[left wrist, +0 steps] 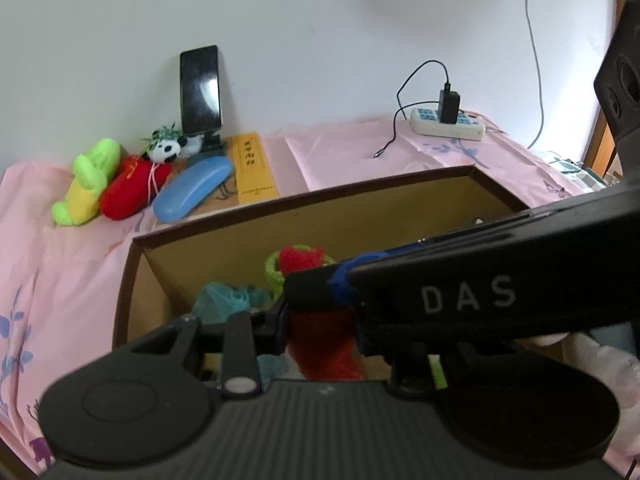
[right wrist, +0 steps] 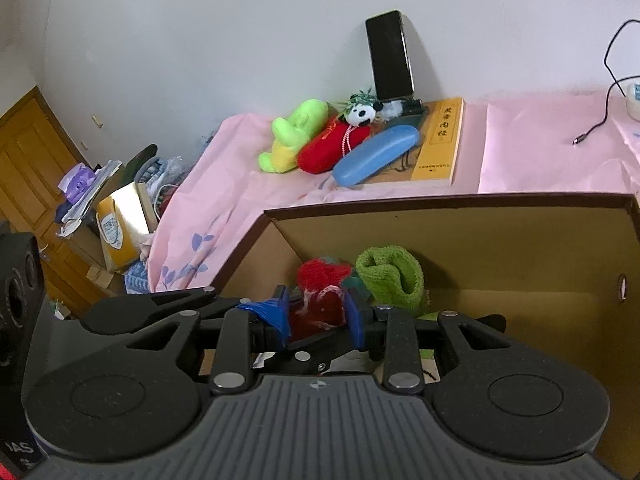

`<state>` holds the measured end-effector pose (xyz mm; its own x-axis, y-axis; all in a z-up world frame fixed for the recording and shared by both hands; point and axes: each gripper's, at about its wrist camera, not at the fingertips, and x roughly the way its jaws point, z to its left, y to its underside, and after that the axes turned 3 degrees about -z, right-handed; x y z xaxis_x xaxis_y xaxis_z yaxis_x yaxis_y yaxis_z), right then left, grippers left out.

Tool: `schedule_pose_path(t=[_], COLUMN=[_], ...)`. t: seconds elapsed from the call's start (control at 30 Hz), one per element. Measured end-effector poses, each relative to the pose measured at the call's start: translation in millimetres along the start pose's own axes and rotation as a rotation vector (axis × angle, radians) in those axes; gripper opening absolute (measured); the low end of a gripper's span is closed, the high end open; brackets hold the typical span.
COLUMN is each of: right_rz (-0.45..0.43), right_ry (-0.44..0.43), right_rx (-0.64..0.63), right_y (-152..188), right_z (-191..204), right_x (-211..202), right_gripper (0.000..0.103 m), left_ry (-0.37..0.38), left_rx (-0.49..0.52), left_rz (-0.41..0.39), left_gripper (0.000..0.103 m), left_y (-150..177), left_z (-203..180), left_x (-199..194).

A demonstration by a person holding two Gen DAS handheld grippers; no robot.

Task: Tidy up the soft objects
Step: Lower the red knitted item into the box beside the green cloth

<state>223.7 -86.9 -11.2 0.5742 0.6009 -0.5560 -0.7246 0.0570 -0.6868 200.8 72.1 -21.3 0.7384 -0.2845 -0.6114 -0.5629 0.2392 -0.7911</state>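
Right gripper (right wrist: 316, 312), lower centre of its view: blue pads clenched on a fuzzy red cloth (right wrist: 318, 308) w/ white flecks, held inside the open brown cardboard box (right wrist: 480, 236). A looped green terry towel (right wrist: 394, 278) is seen just right of it. Left gripper (left wrist: 320, 320): one finger is hidden by the other tool's black body crossing the frame, so grip state can't be told; red fabric is seen between, teal mesh (left wrist: 224, 298) partly cut off. On pink sheet (right wrist: 224, 184), upper centre: green plush (right wrist: 292, 136), red plush (right wrist: 332, 148), panda (right wrist: 362, 114), smooth blue case (right wrist: 376, 156), yellow book (right wrist: 440, 140), phone (right wrist: 390, 56).
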Motion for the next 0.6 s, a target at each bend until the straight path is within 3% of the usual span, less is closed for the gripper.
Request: schedule_pose_path(t=[0.33,0.43,0.6], right_rz=[-0.018,-0.019,-0.005], right_ry=[0.039,0.057,0.090], right_rx=[0.121,0.132,0.132], right_y=[0,2,4], right_z=[-20,-21,-20], right_x=[3,3,6], right_gripper=[0.016,0.016,0.016], left_ry=[-0.026,-0.045,-0.049], left_rx=[-0.041,-0.023,-0.050], left_rz=[0.028,0.041,0.032], left_gripper=[0.035,0.039,0.055], left_y=[4,8,8], left_z=[9,5,9], left_x=[13,17,16])
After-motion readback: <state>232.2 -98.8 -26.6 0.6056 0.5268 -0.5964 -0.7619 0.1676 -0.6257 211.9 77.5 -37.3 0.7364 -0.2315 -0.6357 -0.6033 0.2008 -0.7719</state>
